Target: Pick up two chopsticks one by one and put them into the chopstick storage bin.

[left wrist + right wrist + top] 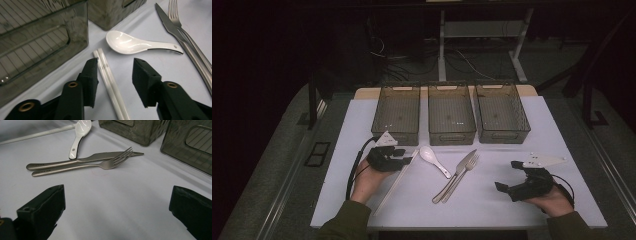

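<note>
A pair of white chopsticks (394,182) lies on the white mat, running from the left bin toward the front edge. My left gripper (406,156) is lowered over their far end. In the left gripper view the chopsticks (107,75) pass between the jaws of the left gripper (115,62); one pad stands close beside them, the other well apart, so it is open. A white ceramic spoon (434,161) (130,45) lies just beyond. My right gripper (507,175) (117,195) rests at the front right, wide open with nothing between its jaws.
A steel knife (458,172) and fork (468,167) lie side by side mid-table. Three dark see-through bins (396,114) (451,112) (502,112) stand in a row at the back. The left bin's wall (37,42) is close to my left gripper.
</note>
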`<state>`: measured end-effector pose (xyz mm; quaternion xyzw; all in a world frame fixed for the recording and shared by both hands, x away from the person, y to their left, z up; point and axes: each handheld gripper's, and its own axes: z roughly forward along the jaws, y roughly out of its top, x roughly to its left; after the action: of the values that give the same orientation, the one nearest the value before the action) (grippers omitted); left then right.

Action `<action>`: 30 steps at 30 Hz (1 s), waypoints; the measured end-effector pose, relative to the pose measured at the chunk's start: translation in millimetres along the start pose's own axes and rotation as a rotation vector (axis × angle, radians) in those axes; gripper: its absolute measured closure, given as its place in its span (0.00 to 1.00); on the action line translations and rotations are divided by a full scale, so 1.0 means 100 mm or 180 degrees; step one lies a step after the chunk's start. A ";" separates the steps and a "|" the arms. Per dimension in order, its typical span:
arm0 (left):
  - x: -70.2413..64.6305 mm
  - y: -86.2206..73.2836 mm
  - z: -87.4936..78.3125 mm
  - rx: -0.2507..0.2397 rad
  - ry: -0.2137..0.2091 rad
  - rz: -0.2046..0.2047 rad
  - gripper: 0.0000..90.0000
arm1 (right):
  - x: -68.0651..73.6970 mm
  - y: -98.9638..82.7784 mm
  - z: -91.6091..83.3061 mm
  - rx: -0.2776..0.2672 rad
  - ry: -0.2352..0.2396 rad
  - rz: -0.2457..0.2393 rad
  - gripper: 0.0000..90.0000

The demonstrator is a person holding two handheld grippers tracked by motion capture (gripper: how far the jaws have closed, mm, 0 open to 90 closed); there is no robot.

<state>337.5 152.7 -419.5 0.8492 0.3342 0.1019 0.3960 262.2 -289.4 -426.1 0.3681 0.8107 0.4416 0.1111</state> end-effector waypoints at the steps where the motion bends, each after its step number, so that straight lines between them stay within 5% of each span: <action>1: 0.00 -0.01 0.00 0.0027 0.0008 -0.0010 0.65 | 0.00 0.00 0.00 0.0000 0.0000 0.0002 0.01; 16: 0.04 -0.09 0.05 0.0232 -0.0053 -0.0197 0.81 | -0.01 0.00 0.00 0.0015 -0.0012 0.0002 0.01; 30: 0.02 -0.12 0.08 0.0362 -0.0067 -0.0184 0.85 | -0.01 0.00 0.00 0.0013 -0.0027 -0.0003 0.01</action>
<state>337.2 154.9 -434.1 0.8613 0.3596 0.0623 0.3535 262.7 -290.1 -426.4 0.3697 0.8113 0.4383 0.1140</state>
